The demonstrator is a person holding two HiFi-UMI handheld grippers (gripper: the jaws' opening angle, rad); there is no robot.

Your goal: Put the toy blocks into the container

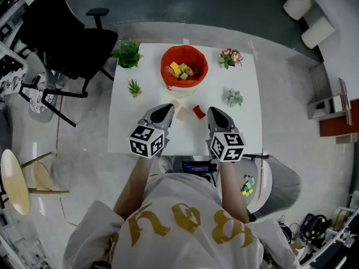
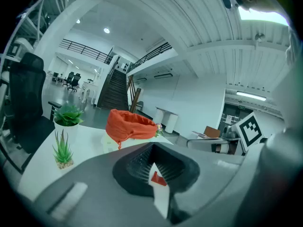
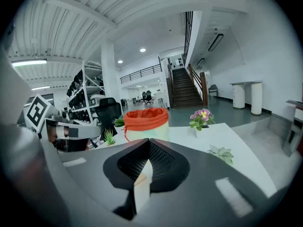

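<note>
Between you and the container [image 1: 166,66], the middle of the desk [image 1: 247,122] holds a beige block [image 1: 183,114] and a red block [image 1: 198,112]. A big plant [image 1: 128,54] and a small plant [image 1: 134,87] stand left, flowers [image 1: 231,56] and a succulent [image 1: 234,98] right.

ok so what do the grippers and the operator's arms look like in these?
Both the left gripper and right gripper have smooth grey tapered shells, dark ribbed fingers, and a white cube with black square markers at the rear. No cables are visible. The person wears a white short-sleeved shirt with gold lettering, and the forearms are bare.
</note>
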